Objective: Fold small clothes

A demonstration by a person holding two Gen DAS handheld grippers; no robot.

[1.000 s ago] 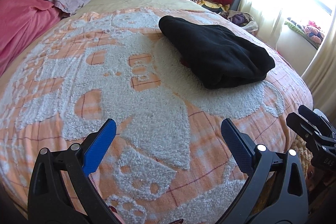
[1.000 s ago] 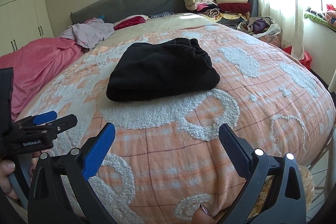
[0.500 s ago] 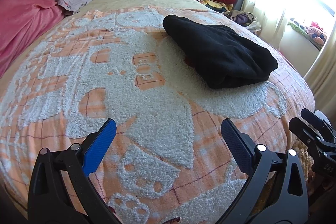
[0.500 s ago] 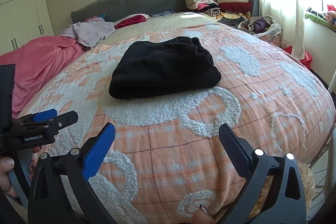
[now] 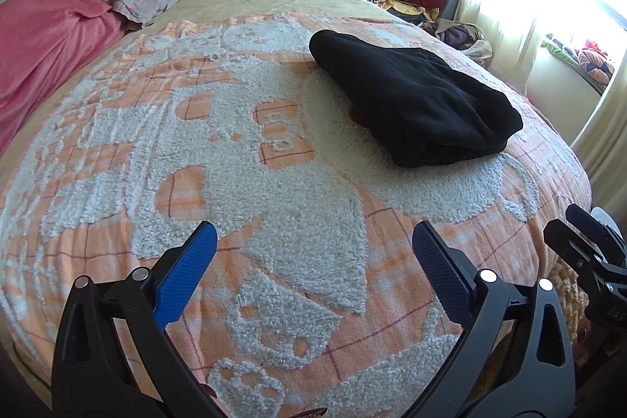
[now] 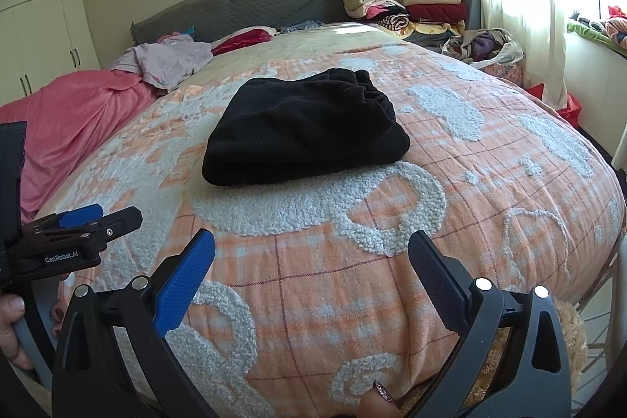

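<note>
Both our claws, the left gripper (image 5: 311, 259) and right gripper (image 6: 311, 257), gape wide and empty near the bedspread's (image 6: 490, 190) foot edge; the folded black garment (image 6: 301, 128) lies mid-bedspread, well ahead.

Left gripper (image 5: 313, 253): jaws spread wide, nothing between the blue-padded fingers (image 5: 184, 273), held level and pointing forward. Right gripper (image 6: 311, 261): jaws equally wide apart, nothing held, same forward attitude. The two units sit side by side, apart, each visible at the edge of the other's view. Hand (image 6: 11, 324) wraps the left unit's handle.
</note>
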